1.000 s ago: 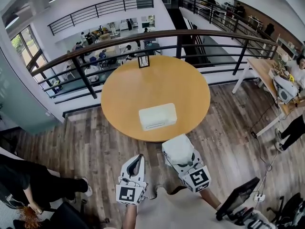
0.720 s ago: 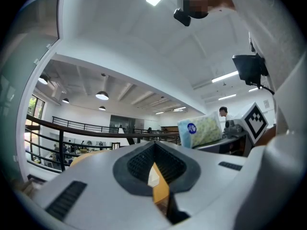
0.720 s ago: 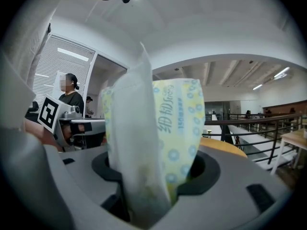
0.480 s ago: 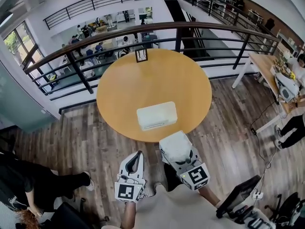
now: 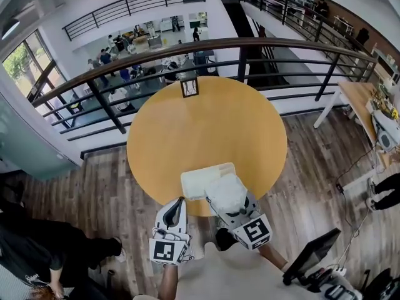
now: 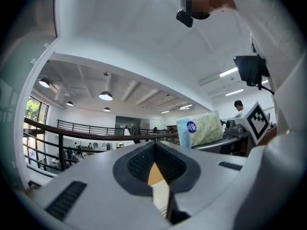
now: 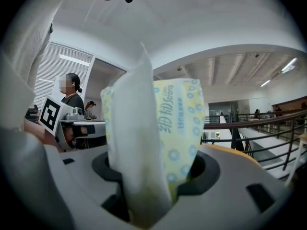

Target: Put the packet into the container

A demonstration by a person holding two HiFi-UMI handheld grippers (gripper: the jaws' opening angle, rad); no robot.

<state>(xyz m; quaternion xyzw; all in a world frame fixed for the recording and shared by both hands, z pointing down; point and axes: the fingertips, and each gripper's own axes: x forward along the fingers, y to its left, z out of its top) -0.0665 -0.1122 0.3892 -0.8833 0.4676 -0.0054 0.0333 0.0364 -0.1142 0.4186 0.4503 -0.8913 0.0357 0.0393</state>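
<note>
A round table of orange-brown wood (image 5: 206, 124) carries a shallow white rectangular open-topped container (image 5: 197, 181) at its 6 o'clock edge. A small dark-framed upright stand (image 5: 189, 87) is at the table's 12 o'clock edge, in front of a curved black metal railing (image 5: 156, 54). What shows of the container's inside is plain white.

The right gripper (image 5: 229, 199) is clenched on a soft pale yellow-green plastic packet dotted with blue (image 5: 224, 189). In the right gripper view the packet (image 7: 163, 128) stands upright between the jaws of that gripper (image 7: 153, 188) and fills the gap, blue lettering running up one face. From the head view the packet overlaps the container's 4 o'clock corner – whether it touches the rim or hangs above it I cannot tell.

The left gripper (image 5: 180, 205) sits off the table at the container's 7 o'clock, over the wood-plank floor (image 5: 106, 186). In the left gripper view its jaws (image 6: 160, 188) are drawn together with only a sliver between them, grasping nothing. Through that sliver a strip of orange tabletop and a white edge show. In the same view the packet (image 6: 200, 128) appears at 2 o'clock – a round blue label on its end.
</note>
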